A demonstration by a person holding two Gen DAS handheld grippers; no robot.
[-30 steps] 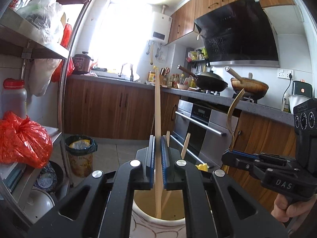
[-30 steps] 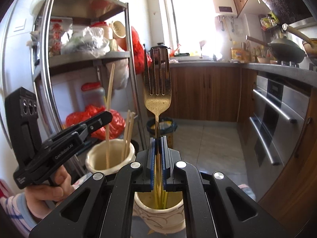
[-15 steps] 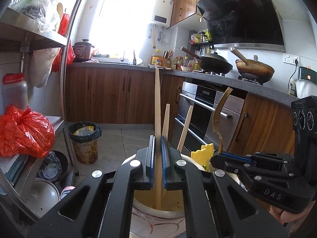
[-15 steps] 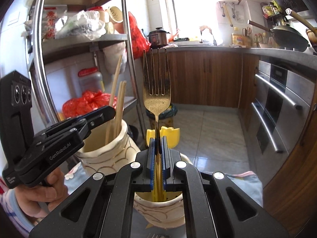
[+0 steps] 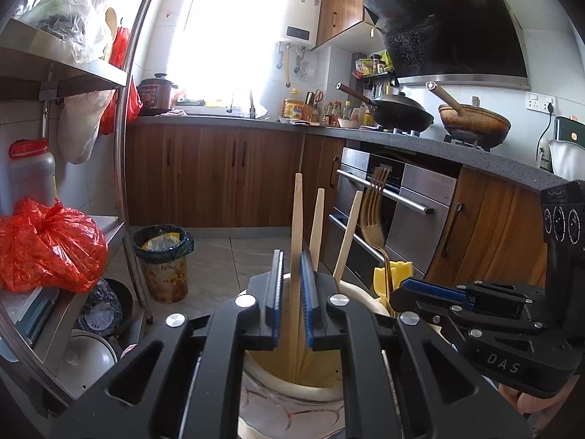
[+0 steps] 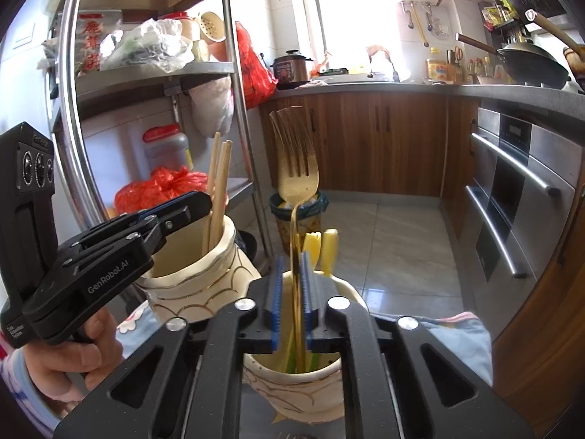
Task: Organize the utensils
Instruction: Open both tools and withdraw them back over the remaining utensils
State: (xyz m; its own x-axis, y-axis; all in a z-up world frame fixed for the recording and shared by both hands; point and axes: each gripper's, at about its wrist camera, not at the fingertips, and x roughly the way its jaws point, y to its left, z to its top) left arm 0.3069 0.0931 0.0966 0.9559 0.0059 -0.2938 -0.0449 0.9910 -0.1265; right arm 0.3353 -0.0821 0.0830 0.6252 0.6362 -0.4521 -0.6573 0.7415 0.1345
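My left gripper (image 5: 291,267) stands just above a cream ceramic jar (image 5: 292,398). Its jaws are parted a little around a wooden chopstick (image 5: 297,219) that stands in the jar with two more. My right gripper (image 6: 291,274) is over a second cream jar (image 6: 292,391). Its jaws are slightly apart, and a gold fork (image 6: 298,168) stands between them, leaning left, handle down in the jar beside yellow utensils (image 6: 321,247). The left gripper (image 6: 190,206) and its jar (image 6: 193,285) show at left in the right wrist view. The fork (image 5: 373,212) and right gripper (image 5: 406,289) show in the left wrist view.
A steel shelf rack (image 6: 73,109) with bags and bottles stands at left. A bin (image 5: 162,259) sits on the tiled floor. Wooden cabinets and an oven (image 5: 395,212) run along the right. A patterned cloth (image 6: 457,333) lies under the jars.
Both grippers have come lower and their jaws have parted. The chopstick has dropped deeper into its jar. The fork has slid down and now leans left.
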